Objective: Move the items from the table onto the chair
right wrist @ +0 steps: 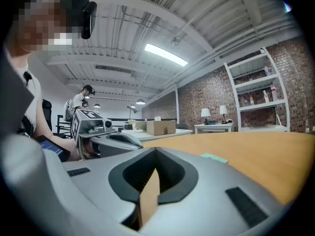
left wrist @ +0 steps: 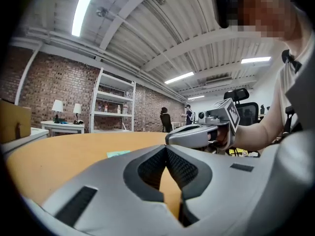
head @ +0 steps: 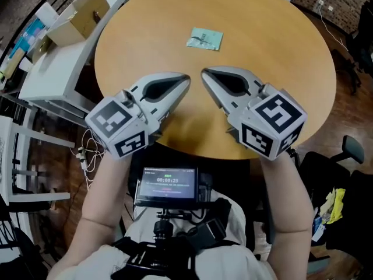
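A small flat green packet (head: pixel 204 39) lies alone on the round wooden table (head: pixel 274 45), toward its far side. It also shows as a thin green strip in the left gripper view (left wrist: pixel 118 154) and the right gripper view (right wrist: pixel 214 157). Both grippers hover over the table's near edge, tips pointing inward at each other and well short of the packet. My left gripper (head: pixel 186 79) (left wrist: pixel 166 148) is shut with nothing in it. My right gripper (head: pixel 204 73) (right wrist: pixel 155 151) is shut and empty too. Each gripper sees the other across a small gap.
A white desk (head: pixel 55 69) with an open cardboard box (head: pixel 78 16) stands left of the table. A black office chair (head: pixel 344 156) is at the lower right. A small screen (head: pixel 167 185) hangs at my chest. Cables (head: pixel 87 153) lie on the floor at left.
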